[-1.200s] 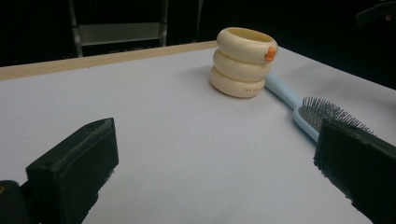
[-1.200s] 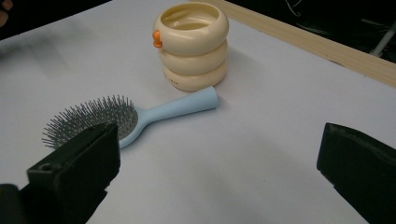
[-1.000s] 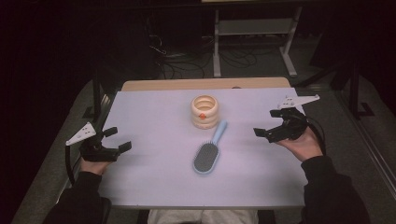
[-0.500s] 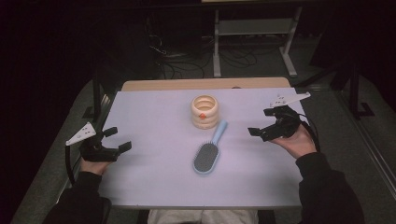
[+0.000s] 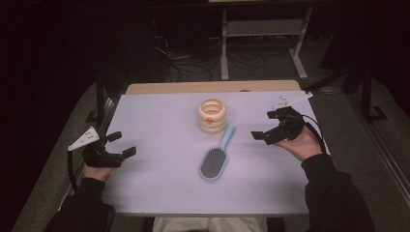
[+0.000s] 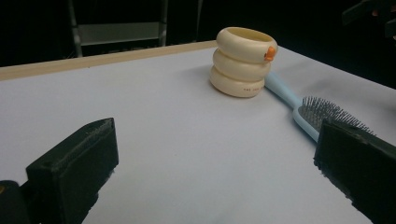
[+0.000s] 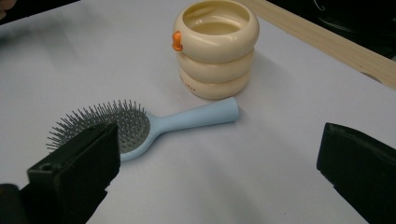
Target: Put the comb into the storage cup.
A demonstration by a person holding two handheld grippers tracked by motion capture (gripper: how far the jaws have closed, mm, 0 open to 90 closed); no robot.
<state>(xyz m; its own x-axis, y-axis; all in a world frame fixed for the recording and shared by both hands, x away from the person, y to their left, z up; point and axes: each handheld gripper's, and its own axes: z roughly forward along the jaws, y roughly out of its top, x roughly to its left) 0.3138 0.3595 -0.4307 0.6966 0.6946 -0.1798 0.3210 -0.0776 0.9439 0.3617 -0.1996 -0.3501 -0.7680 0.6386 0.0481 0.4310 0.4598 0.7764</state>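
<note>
Resting near table's [image 5: 159, 193] left edge, left gripper [image 5: 120, 145] spread wide, empty, likely parked. Hairbrush [image 5: 214, 163] mid-table, bristles up, handle tip just beside cream ringed cup [image 5: 212, 115]. Right gripper [image 5: 265, 126] raised, spread wide, empty, facing brush, seemingly lining up for handle. Small print on cup's lowest ring [image 6: 247, 85] unreadable.

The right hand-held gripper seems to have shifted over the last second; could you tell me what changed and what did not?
The right hand-held gripper moved left over the table toward the hairbrush, jaws open, holding nothing. The left hand-held gripper stayed at the left edge, open. The hairbrush and the cream ringed cup did not move.
</note>
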